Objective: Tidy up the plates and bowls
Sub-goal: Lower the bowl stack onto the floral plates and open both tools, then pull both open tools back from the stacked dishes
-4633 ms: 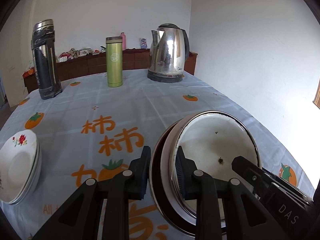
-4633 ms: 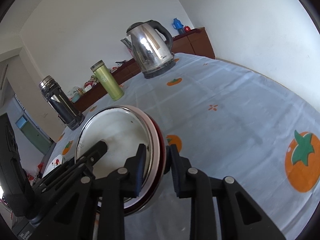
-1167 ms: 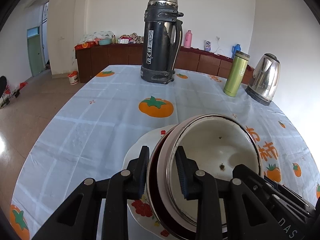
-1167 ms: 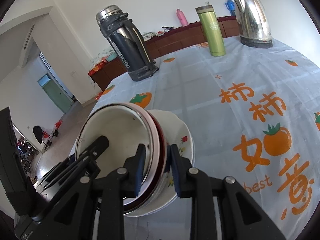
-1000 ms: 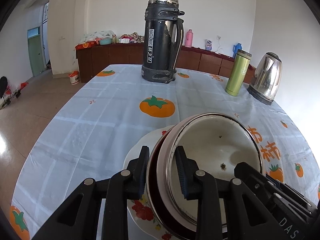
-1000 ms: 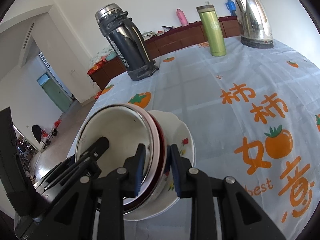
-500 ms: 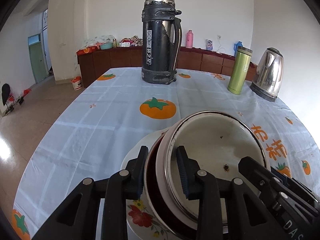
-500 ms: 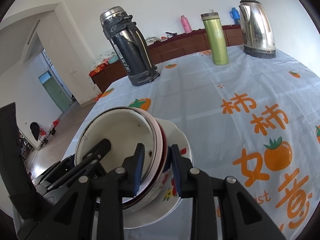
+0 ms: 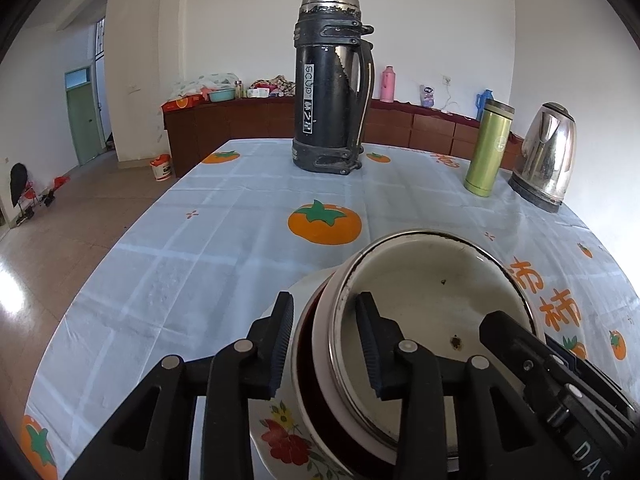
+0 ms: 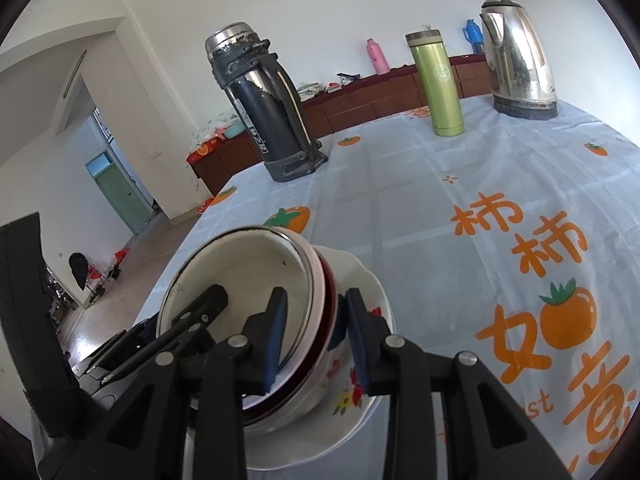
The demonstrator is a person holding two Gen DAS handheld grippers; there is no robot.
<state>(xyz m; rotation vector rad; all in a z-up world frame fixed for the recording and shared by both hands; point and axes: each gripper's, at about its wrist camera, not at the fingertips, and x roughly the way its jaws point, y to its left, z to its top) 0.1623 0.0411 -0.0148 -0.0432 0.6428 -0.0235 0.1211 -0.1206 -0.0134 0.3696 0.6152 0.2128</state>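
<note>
Persimmon-printed cloth covers the surface (image 9: 224,240). Near its front edge, nested bowls (image 9: 420,312) are set on the flowered plates (image 10: 360,408); the release step is judged in hand. Fingers of left gripper (image 9: 326,344) and right gripper (image 10: 316,336) are opening astride the rims. Withdrawal is called for next. Farther off stand flask (image 9: 330,80), green tumbler (image 9: 488,148) and kettle (image 9: 546,156).

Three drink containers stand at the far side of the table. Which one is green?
The slim green flask, standing between the tall black thermos and the shiny steel kettle. The other two are black and silver.
</note>
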